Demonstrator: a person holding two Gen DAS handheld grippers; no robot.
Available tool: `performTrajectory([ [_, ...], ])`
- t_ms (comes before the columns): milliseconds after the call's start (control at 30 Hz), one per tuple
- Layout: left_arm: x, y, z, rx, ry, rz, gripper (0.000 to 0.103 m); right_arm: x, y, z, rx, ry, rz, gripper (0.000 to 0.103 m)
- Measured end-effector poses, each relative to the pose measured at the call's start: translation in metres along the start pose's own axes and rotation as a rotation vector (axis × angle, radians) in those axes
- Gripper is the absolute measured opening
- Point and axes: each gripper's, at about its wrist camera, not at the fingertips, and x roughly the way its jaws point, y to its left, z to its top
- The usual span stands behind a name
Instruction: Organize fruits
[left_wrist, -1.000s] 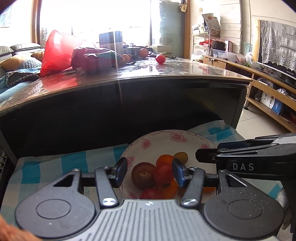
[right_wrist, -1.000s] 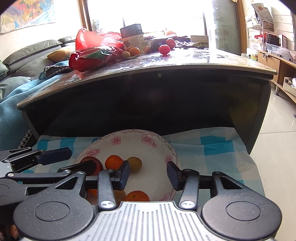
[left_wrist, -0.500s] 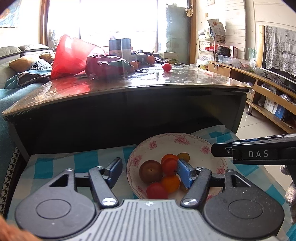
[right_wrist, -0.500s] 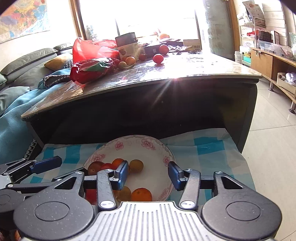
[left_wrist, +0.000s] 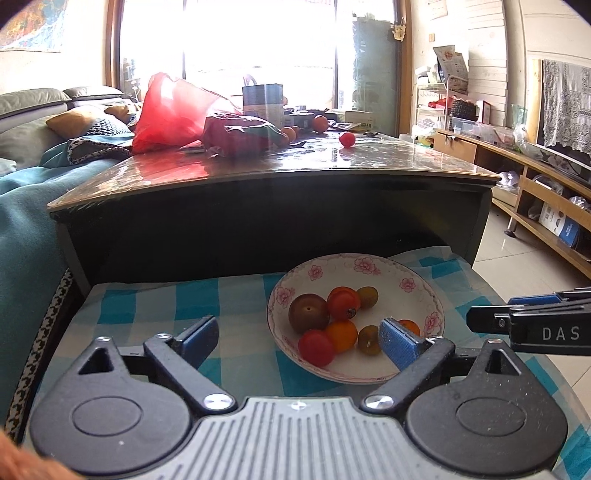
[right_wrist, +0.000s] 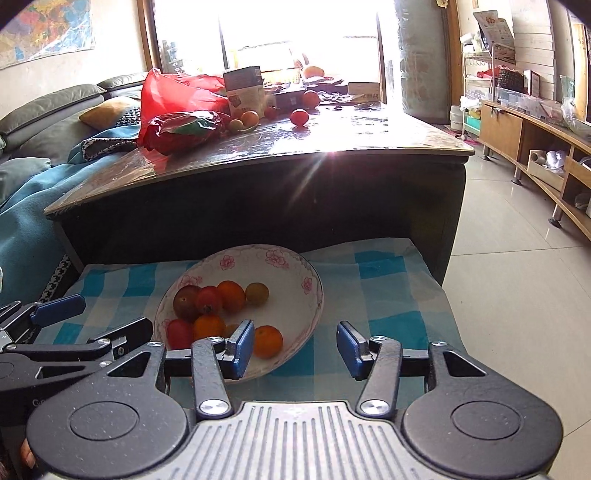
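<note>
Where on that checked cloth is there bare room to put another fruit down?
Free: checked cloth right of the floral bowl, and left of it. Crowded: the bowl's left half, where the fruits cluster.

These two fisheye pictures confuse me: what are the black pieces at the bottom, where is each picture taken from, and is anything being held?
No robot is here: a person holds a two-finger gripper in each hand, each with a camera looking along its fingers. One picture is from the left gripper, the other from the right gripper. The black parts with blue pads are those fingers.

Below them a flowered bowl of small red, orange and brownish fruits sits on a blue checked cloth. Behind, a dark table carries a red bag and more fruit.

Nothing is held. The left gripper's jaws have just been opening wide, with nothing pressed between them; the right one is open too.
</note>
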Motion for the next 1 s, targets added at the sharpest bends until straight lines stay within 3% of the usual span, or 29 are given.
performTrajectory([
  [267, -0.025, -0.005, -0.016, 0.009, 0.01, 0.072, 0.103, -0.026, 0.009, -0.022, 0.001, 0.025, 0.006, 0.046],
  [1000, -0.076, -0.007, -0.039, -0.014, 0.029, 0.053, 0.103, -0.076, 0.028, -0.058, 0.026, 0.037, 0.032, 0.046],
])
